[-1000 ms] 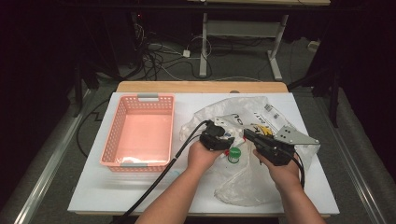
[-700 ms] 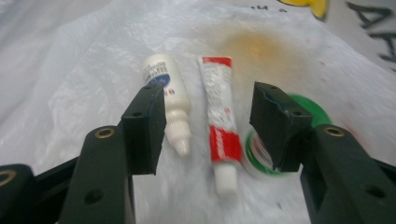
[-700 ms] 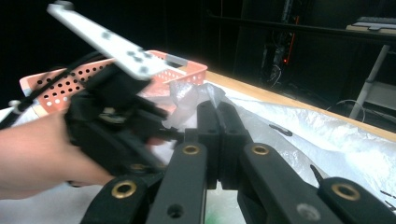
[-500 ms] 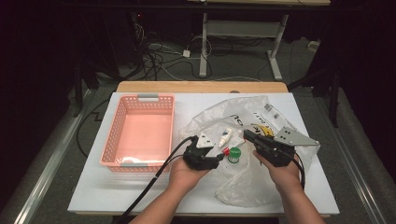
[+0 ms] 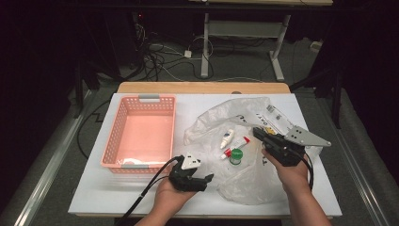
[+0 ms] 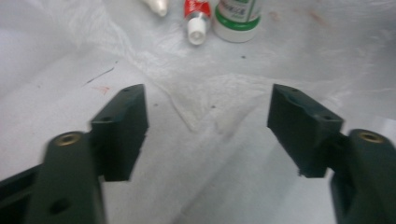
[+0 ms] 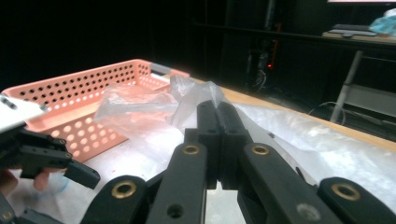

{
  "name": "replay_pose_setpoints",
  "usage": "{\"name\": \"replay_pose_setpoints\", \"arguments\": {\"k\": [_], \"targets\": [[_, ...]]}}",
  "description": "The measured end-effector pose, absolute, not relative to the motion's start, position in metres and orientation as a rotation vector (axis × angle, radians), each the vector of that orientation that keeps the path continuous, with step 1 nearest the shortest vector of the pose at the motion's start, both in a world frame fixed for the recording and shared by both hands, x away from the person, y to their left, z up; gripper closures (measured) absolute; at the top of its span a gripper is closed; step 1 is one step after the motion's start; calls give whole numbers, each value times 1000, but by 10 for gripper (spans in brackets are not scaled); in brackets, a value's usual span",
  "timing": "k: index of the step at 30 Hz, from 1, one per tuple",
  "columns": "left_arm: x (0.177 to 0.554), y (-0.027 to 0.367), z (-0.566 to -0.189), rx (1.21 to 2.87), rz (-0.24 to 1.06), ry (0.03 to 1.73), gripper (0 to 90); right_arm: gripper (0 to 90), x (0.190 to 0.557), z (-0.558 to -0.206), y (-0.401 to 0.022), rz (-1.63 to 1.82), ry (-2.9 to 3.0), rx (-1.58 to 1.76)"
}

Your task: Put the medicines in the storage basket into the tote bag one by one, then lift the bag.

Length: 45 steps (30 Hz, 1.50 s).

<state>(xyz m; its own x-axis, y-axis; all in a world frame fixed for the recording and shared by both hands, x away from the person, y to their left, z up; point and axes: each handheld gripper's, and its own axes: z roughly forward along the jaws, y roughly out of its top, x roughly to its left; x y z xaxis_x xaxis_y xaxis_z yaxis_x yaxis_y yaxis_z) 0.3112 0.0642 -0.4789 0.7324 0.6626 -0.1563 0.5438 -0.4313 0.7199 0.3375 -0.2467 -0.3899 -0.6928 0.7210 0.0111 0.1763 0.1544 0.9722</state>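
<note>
One white surface [image 5: 94,197] carries everything: a pink basket [image 5: 141,136] at its left, a crumpled clear plastic bag [image 5: 244,179] at its right. The right hand-held gripper [image 5: 258,132] is clenched on the bag's plastic. The left hand-held gripper [image 5: 207,181], jaws just opened and released with nothing between them, sits near the bag's edge. Smallest, a white dropper bottle [image 5: 227,138], red tube [image 5: 235,146] and green-capped bottle [image 5: 235,156] lie inside.

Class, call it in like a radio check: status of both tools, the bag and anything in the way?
Left tool open, jaws just widened, nothing between them. Right tool shut on plastic bag. Three small containers lie at the bag; basket stands off left.
</note>
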Motion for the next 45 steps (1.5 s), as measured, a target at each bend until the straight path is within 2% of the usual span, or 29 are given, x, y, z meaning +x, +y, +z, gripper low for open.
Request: {"name": "replay_pose_setpoints", "arguments": {"k": [4, 9, 11, 12, 15, 16, 18, 24, 25, 30, 37, 45], "targets": [[327, 58, -485, 2139, 186, 988, 151, 900, 336, -389, -257, 1554, 1950, 880], [347, 43, -492, 2154, 156, 1015, 140, 900, 335, -391, -262, 1535, 1941, 904], [351, 33, -492, 2206, 202, 993, 119, 900, 334, -392, -262, 1525, 1947, 901], [350, 28, -493, 2235, 259, 984, 139, 900, 333, -392, -262, 1523, 1949, 904], [350, 27, -492, 2227, 246, 955, 239, 900, 329, -393, -265, 1513, 1949, 911], [348, 28, -492, 2228, 243, 929, 293, 900, 327, -394, -266, 1512, 1950, 910], [344, 27, -492, 2241, 237, 853, 472, 900, 323, -394, -268, 1504, 1950, 909], [346, 30, -492, 2188, 204, 929, 835, 900, 318, -392, -274, 1513, 1933, 919], [346, 31, -493, 2179, 199, 938, 866, 900, 318, -392, -274, 1512, 1932, 917], [346, 35, -492, 2151, 192, 941, 884, 900, 316, -395, -270, 1501, 1953, 909], [335, 45, -490, 2018, 249, 910, 884, 900, 317, -401, -261, 1487, 1981, 897], [328, 48, -489, 1975, 297, 857, 884, 900, 316, -403, -257, 1485, 1973, 889]]}}
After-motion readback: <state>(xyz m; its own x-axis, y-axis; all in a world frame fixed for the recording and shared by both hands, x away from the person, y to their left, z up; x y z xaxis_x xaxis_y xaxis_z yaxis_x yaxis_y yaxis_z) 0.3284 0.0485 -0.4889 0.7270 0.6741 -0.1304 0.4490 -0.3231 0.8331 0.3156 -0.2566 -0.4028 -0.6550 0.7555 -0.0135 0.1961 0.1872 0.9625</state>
